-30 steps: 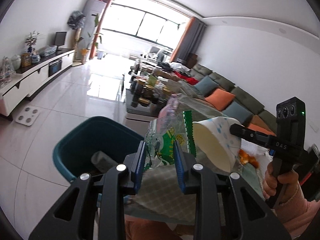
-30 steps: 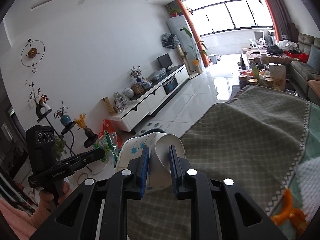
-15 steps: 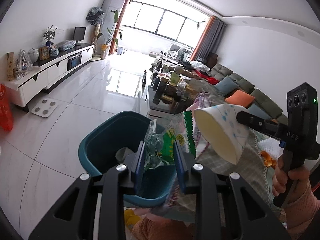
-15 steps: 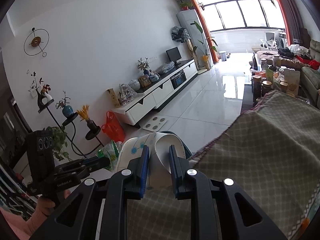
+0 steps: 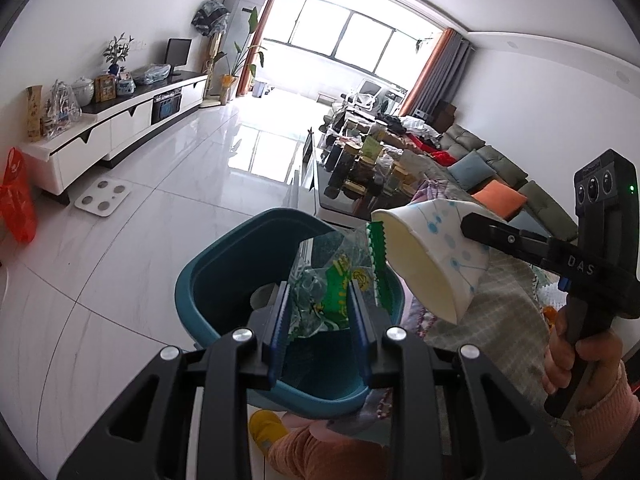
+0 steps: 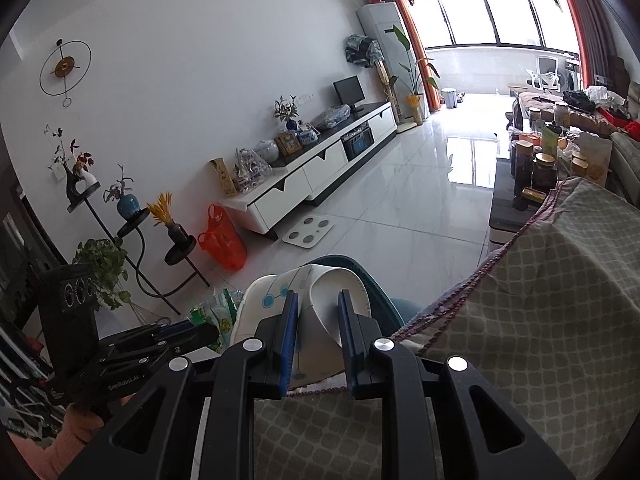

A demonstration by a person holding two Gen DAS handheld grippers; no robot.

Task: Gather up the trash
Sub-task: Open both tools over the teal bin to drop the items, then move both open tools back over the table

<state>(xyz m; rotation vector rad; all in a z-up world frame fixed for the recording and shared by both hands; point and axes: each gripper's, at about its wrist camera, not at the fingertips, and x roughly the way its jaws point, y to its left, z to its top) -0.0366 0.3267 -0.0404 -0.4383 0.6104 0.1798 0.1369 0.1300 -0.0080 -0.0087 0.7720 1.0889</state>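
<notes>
Left wrist view gives me the teal bin (image 5: 208,280) on the pale floor, hard against the patterned table cloth (image 5: 504,312). Over its open mouth my left gripper (image 5: 320,316) is clamped on a crinkled green snack wrapper (image 5: 340,280). Just right of it, my right gripper (image 6: 318,330) pinches the wall of a squashed paper cup (image 5: 428,256), white with blue dots, held tilted above the bin's near rim, its mouth facing the left gripper.

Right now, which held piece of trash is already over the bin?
The green snack wrapper in the left gripper hangs over the teal bin; the paper cup sits off its rim.
</notes>
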